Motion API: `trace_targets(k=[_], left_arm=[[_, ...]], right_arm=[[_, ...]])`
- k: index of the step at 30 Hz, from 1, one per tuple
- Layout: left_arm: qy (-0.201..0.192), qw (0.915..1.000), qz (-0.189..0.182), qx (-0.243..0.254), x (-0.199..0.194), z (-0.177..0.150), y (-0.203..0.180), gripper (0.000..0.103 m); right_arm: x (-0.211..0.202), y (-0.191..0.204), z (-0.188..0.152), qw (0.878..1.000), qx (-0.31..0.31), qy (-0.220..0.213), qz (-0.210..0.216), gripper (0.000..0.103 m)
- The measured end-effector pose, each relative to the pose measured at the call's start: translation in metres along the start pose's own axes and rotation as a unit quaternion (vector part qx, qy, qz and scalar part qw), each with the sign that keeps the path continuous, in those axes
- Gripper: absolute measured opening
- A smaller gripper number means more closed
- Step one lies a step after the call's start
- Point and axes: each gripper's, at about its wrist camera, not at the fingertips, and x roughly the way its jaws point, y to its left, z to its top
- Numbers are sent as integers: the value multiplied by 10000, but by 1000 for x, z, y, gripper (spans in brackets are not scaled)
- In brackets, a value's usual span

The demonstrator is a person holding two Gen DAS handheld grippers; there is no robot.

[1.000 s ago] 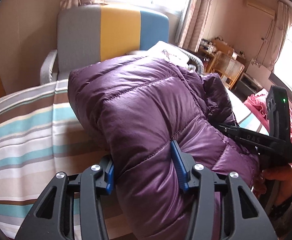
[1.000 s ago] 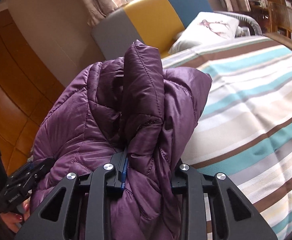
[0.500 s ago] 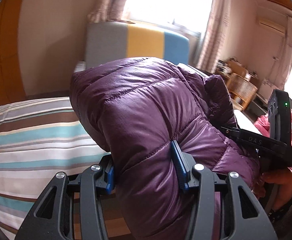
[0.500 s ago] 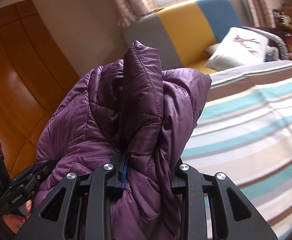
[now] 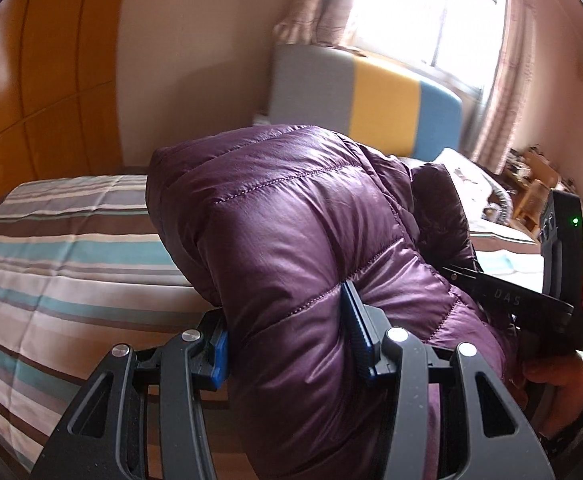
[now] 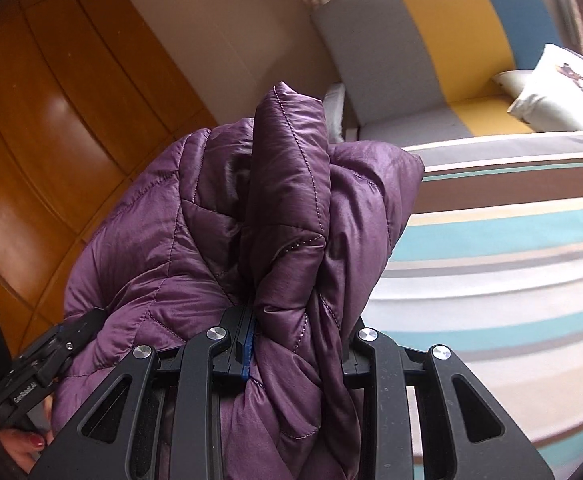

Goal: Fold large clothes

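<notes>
A purple quilted down jacket (image 5: 291,240) is bunched and held up in the air between both grippers, above the striped bed. My left gripper (image 5: 287,340) is shut on a thick fold of the jacket. My right gripper (image 6: 299,336) is shut on a bunched edge of the same jacket (image 6: 283,208). The right gripper also shows at the right of the left wrist view (image 5: 531,304), and the left gripper at the lower left of the right wrist view (image 6: 39,372). The jacket hides most of each gripper's fingertips.
A bed with a brown, teal and white striped cover (image 5: 51,264) lies below, also in the right wrist view (image 6: 511,280). A grey, yellow and blue sofa (image 6: 451,40) with a white cushion (image 6: 563,92) stands behind. Orange wooden wardrobe doors (image 6: 51,120) at left.
Both grippers have lifted the jacket higher and swung left; the bed sits lower in view and the wardrobe and wall show more. Both grips are unchanged.
</notes>
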Motion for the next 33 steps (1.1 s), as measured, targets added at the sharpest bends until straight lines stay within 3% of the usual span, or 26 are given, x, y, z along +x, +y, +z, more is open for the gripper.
trace_targets(k=[6, 15, 19, 25, 33], left_arm=[[220, 9994, 194, -198, 34, -7, 20, 49], [195, 9988, 447, -35, 56, -21, 3, 55], [215, 9984, 514, 39, 55, -25, -1, 56], [303, 9983, 487, -73, 45, -26, 0, 62], [84, 9985, 497, 223, 18, -50, -10, 64]], right_arm=[[35, -4, 1, 9997, -27, 166, -168, 29], [37, 7, -17, 9977, -282, 222, -569, 35], [34, 12, -29, 9970, -302, 132, -694, 39], [14, 35, -38, 9906, -453, 38, -1292, 62], [-10, 21, -55, 9887, -234, 14, -1480, 66]])
